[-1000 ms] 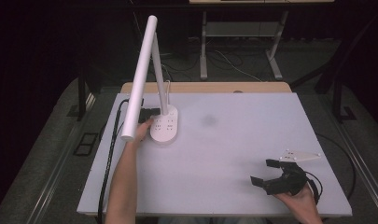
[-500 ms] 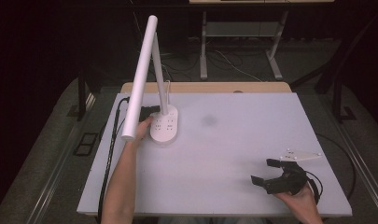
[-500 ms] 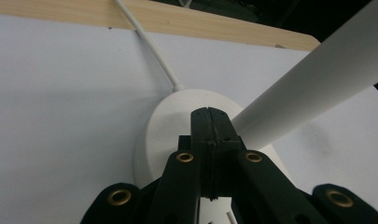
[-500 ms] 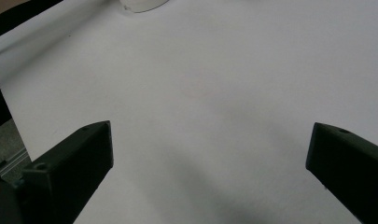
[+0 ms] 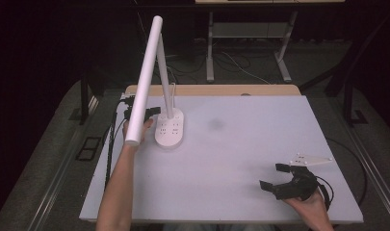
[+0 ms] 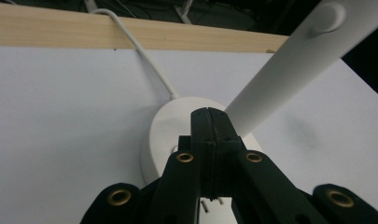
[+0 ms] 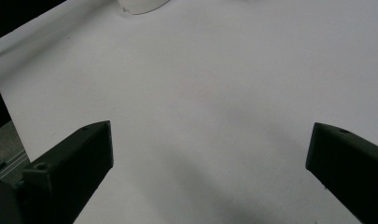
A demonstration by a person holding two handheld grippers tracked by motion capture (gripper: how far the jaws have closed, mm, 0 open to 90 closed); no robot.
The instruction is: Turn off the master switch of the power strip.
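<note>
1. Left forearm (image 5: 116,183) reaching up from the near edge of the white surface (image 5: 231,159) toward its far left corner.
2. Left hand-held gripper (image 5: 151,111) poised over the white lamp base (image 5: 169,130), jaws pressed fully together with nothing between them; in the left gripper view (image 6: 208,122), tips over the base's near rim, contact impossible to tell.
3. Desk lamp's long white tube head (image 5: 143,82) slanting out over the left wrist, its stem (image 5: 164,82) rising from the base; white cord (image 6: 144,56) running from the base past the wooden back edge (image 6: 130,39).
4. Faint grey smudge (image 5: 215,124) mid-surface, right of the lamp.
5. Right hand-held gripper (image 5: 275,179) at the near right corner, jaws spread wide and empty, pointing left; bare white surface between them in the right gripper view (image 7: 210,154).
</note>
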